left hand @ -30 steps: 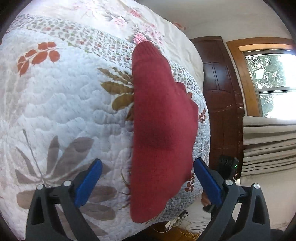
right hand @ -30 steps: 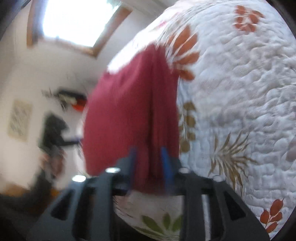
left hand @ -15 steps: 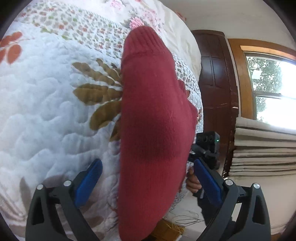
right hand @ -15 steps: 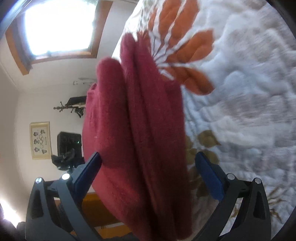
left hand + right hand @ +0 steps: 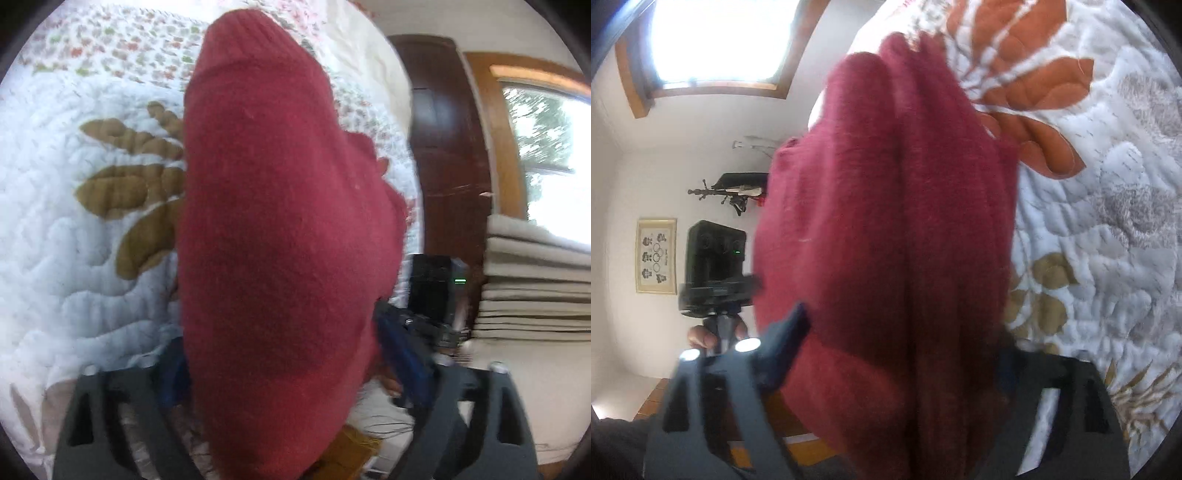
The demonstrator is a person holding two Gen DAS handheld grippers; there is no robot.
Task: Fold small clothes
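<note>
A dark red knit sock (image 5: pixel 280 229) lies on the floral quilt (image 5: pixel 74 258), its ribbed end pointing away from me. It fills the gap of my left gripper (image 5: pixel 288 363), whose blue pads stand wide apart at its two sides; the left pad is half hidden by the cloth. In the right wrist view the same red sock (image 5: pixel 886 229) shows as thick folded layers between the wide-set fingers of my right gripper (image 5: pixel 901 347). Its right pad is hidden behind the cloth. Both views are blurred near the fingers.
The quilt (image 5: pixel 1108 221) covers the bed, whose edge runs just beside the sock. Off the bed are a dark wooden door (image 5: pixel 450 166), a window (image 5: pixel 546 155) and stacked beige cushions (image 5: pixel 535 280). A hand (image 5: pixel 701 336) holds the other gripper.
My right gripper, shut on the sock a second ago, let go and opened wide. Both grippers moved closer over the sock, and their fingers now stand slightly narrower than half a second ago.
</note>
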